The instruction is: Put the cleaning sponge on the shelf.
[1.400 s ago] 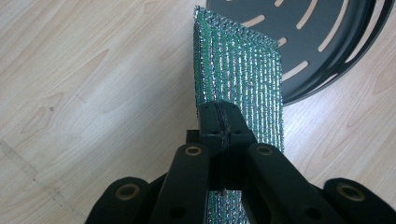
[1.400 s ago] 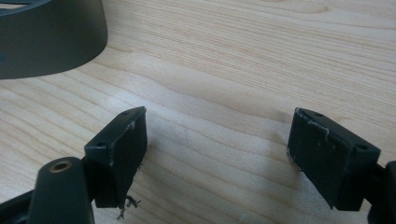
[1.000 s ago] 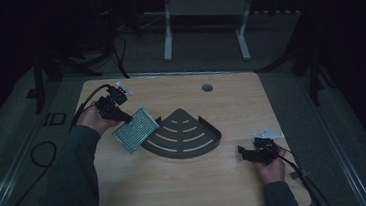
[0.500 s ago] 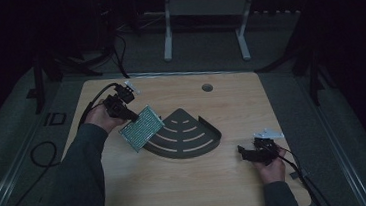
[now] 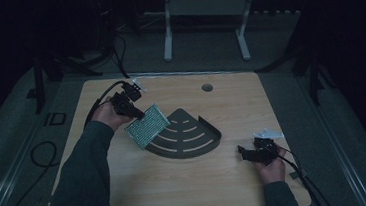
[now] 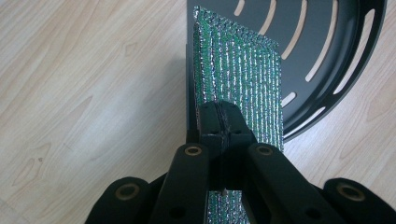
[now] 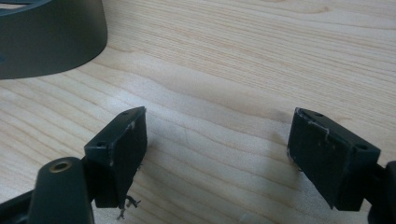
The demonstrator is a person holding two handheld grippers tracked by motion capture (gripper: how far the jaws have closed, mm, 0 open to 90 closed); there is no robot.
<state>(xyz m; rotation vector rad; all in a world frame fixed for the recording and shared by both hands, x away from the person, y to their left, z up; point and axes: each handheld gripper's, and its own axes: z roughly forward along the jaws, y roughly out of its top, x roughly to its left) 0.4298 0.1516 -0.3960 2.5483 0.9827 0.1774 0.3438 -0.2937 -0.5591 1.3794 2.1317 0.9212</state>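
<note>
My left gripper [image 5: 132,113] is shut on the edge of a green, silver-flecked mesh pad [image 5: 147,126], held tilted above the left side of a dark fan-shaped slotted tray [image 5: 194,143]. In the left gripper view the jaws [image 6: 220,122] pinch the pad [image 6: 247,70] edge-on, with the tray [image 6: 345,51] behind it at upper right. My right gripper [image 5: 243,153] rests low on the table at the front right, open and empty. Its fingers [image 7: 122,149] stand wide apart over bare wood, the tray wall [image 7: 51,39] at the upper left.
The wooden table [image 5: 231,104] has a round cable hole [image 5: 207,87] near its far edge. Cables trail from both grippers off the table's sides. A white desk frame [image 5: 203,11] stands on the floor beyond the table.
My left gripper has carried the mesh pad a little away from me and to the right, closer over the tray's left side. The right gripper has stayed where it was.
</note>
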